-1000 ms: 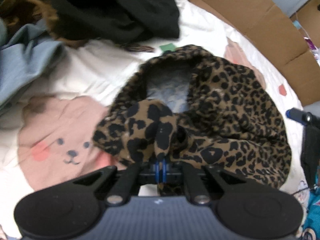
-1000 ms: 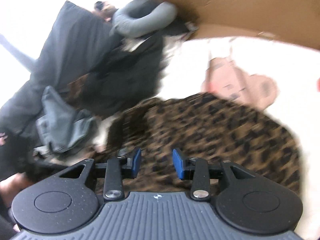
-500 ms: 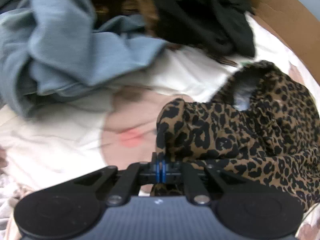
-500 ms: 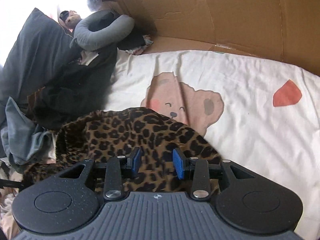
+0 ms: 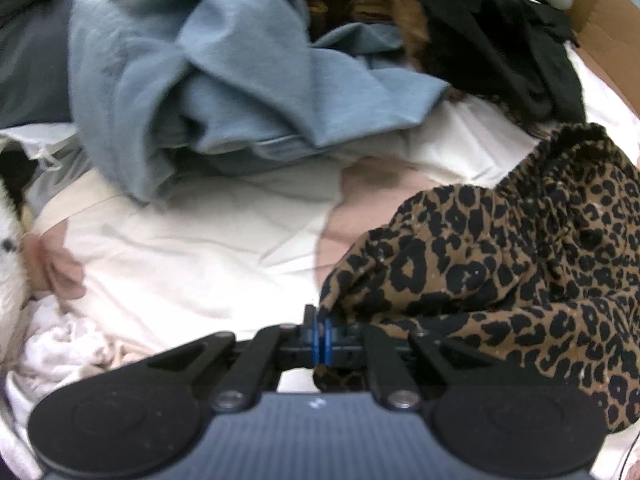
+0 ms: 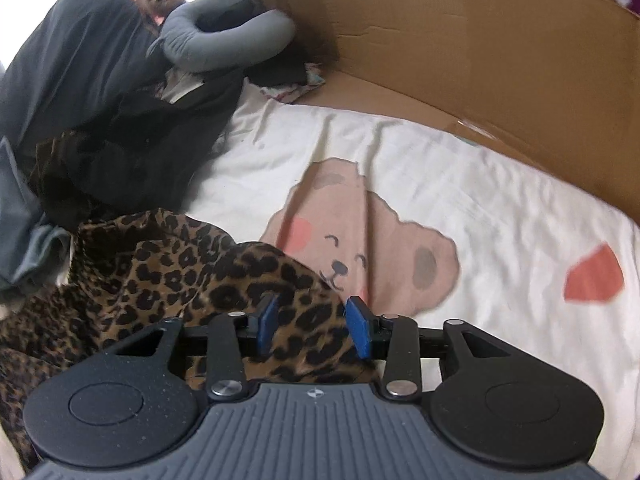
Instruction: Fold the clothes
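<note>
A white bedsheet (image 6: 460, 216) printed with pink bear faces covers the work surface, with a wall of brown cardboard (image 6: 480, 40) along the top and right of the right wrist view. In the left wrist view, the left gripper (image 5: 322, 340) sits at the lower centre of the frame with its two blue pads pressed together on an edge of the one leopard-print garment (image 5: 520, 264), which spreads from the pinch point up and out to the right of the frame, bunched in folds on the sheet. Above and left of it lies one rumpled blue-grey garment (image 5: 208, 64), and in the upper right a dark heap of black clothing (image 5: 520, 32) with a brown piece showing among it. A crumpled bit of white cloth (image 5: 68, 344) lies at the lower left. In the right wrist view, the right gripper (image 6: 314, 328) is at the lower centre, its two blue pads standing apart with leopard-print fabric (image 6: 168, 268) lying between and beneath them; whether the pads touch it cannot be told. The garment runs from there to the left and lower left of the frame. One full bear face (image 6: 360, 248) shows just above and right of the gripper, its lower left edge covered by the garment, and one red patch (image 6: 596, 278) is printed at the right. At the upper left sit a dark pillow (image 6: 68, 52) and one grey curved cushion (image 6: 224, 40).
</note>
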The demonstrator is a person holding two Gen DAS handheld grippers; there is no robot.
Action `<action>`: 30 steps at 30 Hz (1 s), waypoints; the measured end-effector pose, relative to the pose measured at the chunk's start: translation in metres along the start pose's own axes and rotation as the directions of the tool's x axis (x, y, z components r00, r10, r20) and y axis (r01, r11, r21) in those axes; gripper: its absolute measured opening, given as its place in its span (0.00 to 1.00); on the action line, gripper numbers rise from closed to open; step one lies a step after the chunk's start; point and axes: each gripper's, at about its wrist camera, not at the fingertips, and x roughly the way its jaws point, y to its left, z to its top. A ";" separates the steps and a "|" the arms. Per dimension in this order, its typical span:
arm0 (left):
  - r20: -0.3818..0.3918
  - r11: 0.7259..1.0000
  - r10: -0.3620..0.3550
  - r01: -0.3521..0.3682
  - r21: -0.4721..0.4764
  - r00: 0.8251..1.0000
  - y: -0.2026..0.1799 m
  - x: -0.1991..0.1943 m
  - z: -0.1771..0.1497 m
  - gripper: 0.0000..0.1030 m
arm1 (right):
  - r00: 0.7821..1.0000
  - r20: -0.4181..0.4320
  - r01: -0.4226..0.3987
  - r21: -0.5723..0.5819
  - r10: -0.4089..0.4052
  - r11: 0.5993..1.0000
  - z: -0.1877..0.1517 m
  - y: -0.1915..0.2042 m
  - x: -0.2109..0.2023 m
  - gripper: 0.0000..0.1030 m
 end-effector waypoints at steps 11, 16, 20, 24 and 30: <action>0.005 0.999 0.016 -0.016 -0.033 1.000 0.015 0.001 0.003 0.03 | 0.997 -0.082 -0.016 -0.206 -0.001 0.979 -0.001 0.032 0.049 0.63; 0.006 0.999 0.006 -0.006 -0.042 1.000 0.014 0.001 0.003 0.03 | 0.995 -0.092 0.007 -0.284 -0.035 0.959 -0.003 0.035 0.064 0.63; 0.016 0.999 -0.008 0.009 -0.043 1.000 0.010 0.000 0.004 0.03 | 0.995 -0.100 -0.040 -0.262 0.014 0.964 -0.003 0.033 0.061 0.03; 0.030 0.998 -0.031 0.032 -0.050 0.999 0.003 -0.002 0.006 0.03 | 0.997 -0.081 -0.022 -0.255 0.002 0.967 -0.003 0.032 0.046 0.01; 0.056 0.996 -0.085 0.086 -0.028 0.995 -0.014 -0.006 0.011 0.03 | 0.998 -0.053 0.012 -0.117 -0.019 0.993 -0.009 0.008 0.007 0.00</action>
